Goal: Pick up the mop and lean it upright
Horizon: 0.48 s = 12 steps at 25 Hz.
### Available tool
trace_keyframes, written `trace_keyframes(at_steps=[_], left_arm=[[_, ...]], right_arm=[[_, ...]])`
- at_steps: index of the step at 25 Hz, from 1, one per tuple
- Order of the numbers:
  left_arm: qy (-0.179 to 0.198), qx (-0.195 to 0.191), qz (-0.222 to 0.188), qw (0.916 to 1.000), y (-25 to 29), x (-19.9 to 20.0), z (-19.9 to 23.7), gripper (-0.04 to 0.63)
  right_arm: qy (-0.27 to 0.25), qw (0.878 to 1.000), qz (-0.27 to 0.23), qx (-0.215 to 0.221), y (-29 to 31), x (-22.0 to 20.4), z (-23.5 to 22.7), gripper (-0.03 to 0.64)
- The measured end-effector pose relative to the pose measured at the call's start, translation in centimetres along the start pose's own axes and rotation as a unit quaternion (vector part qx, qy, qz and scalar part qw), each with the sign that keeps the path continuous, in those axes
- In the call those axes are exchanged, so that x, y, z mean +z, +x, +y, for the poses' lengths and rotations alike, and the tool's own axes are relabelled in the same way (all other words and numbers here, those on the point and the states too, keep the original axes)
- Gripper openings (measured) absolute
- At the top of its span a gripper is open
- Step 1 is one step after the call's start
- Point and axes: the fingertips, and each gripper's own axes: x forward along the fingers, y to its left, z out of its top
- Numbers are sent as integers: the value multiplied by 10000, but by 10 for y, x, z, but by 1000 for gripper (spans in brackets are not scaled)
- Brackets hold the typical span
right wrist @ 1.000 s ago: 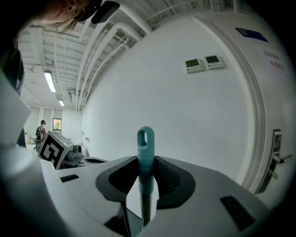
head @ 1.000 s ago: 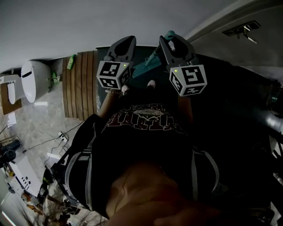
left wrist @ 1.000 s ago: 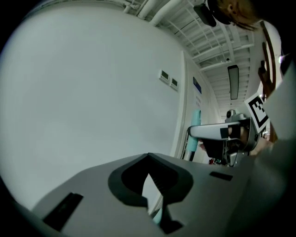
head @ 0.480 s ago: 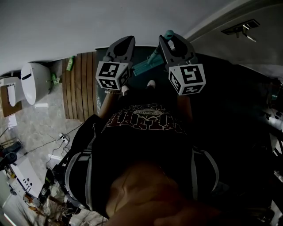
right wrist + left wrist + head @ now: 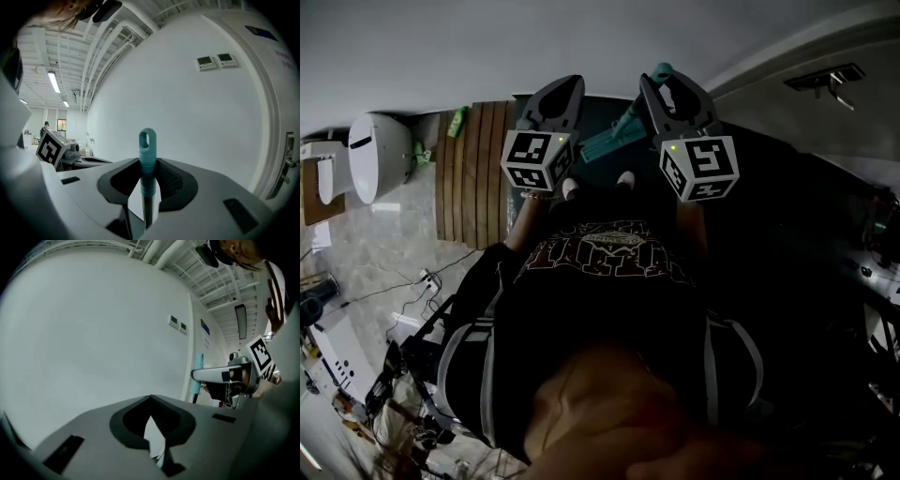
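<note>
Altogether there are 2 grippers, each carrying 1 marker cube (image 5: 534,159), plus 1 mop, 1 toilet, 1 wooden slat mat, 2 small wall panels and 2 pale shoes.

The right gripper (image 5: 667,82) pinches the mop (image 5: 146,150) just under its teal cap. The handle stands upright between the pads, and its hanging loop rises above them. In the head view the teal shaft slants down and left from those jaws, passing between the 2 grippers toward the shoes (image 5: 570,187). The left gripper (image 5: 150,399) has its jaws slightly spread; only bare wall shows through the gap, and it holds nothing.

The white wall (image 5: 187,117) ahead is bare apart from the 2 panels (image 5: 206,62), side by side high up. The mat (image 5: 473,178) lies at the wall's foot, left of the grippers, and the toilet (image 5: 380,164) stands past the mat's left edge. Cables and clutter (image 5: 412,328) crowd the floor at lower left. The floor at right is too dark to make out.

The print on the person's dark shirt (image 5: 609,248) is too dim to read, and 1 blue sign (image 5: 206,327) on the wall is too small to read.
</note>
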Motion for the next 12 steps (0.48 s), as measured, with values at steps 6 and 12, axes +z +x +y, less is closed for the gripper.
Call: trace_keyframes(at_steps=[6,12], left_arm=[[-99,335,-22,9994,-34,0,37,46],[-161,681,-89,9975,-76,3,79,46]], right_arm=[[-88,9993,-29,354,25,8,42,117],[-110,9983,-48,565,57,15,84,117]])
